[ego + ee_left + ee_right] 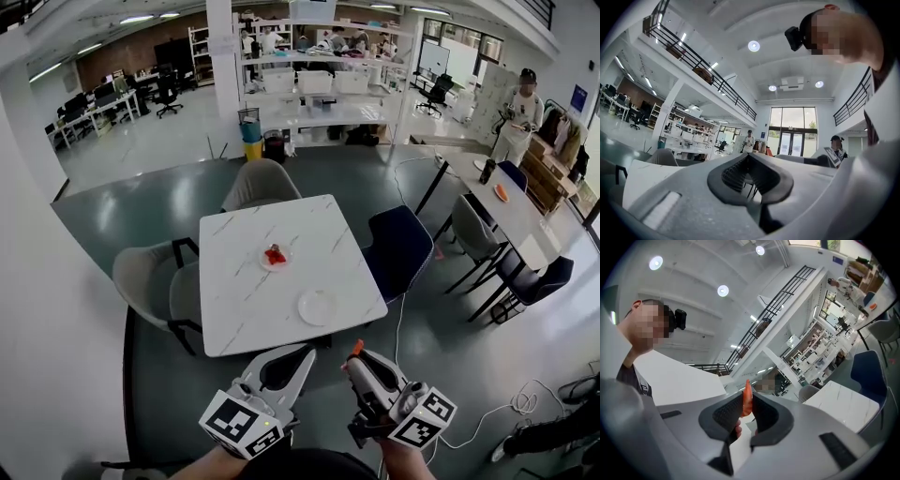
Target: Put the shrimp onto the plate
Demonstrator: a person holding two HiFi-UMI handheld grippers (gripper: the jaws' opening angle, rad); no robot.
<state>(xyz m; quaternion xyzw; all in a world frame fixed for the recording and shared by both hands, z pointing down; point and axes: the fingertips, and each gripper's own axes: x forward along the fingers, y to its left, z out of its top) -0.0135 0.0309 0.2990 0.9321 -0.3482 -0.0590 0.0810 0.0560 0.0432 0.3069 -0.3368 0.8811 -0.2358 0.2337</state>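
Note:
An orange shrimp (747, 399) stands pinched between the pads of my right gripper (747, 404), its tip poking out past the jaws. In the head view that shrimp (355, 349) and the right gripper (354, 362) are held low, just off the near edge of the white marble table (244, 309). An empty white plate (317, 307) lies near the table's front right corner. A second small plate (276, 258) at mid-table carries a red shrimp (274, 254). My left gripper (302, 357) is beside the right one, jaws closed together with nothing between them (749, 157).
Grey chairs (150, 281) stand at the table's left and far side (260, 183), and a dark blue chair (398, 248) at its right. Another table (511, 211) with chairs and a standing person (517, 117) is at the back right. A white cable (487, 412) lies on the floor.

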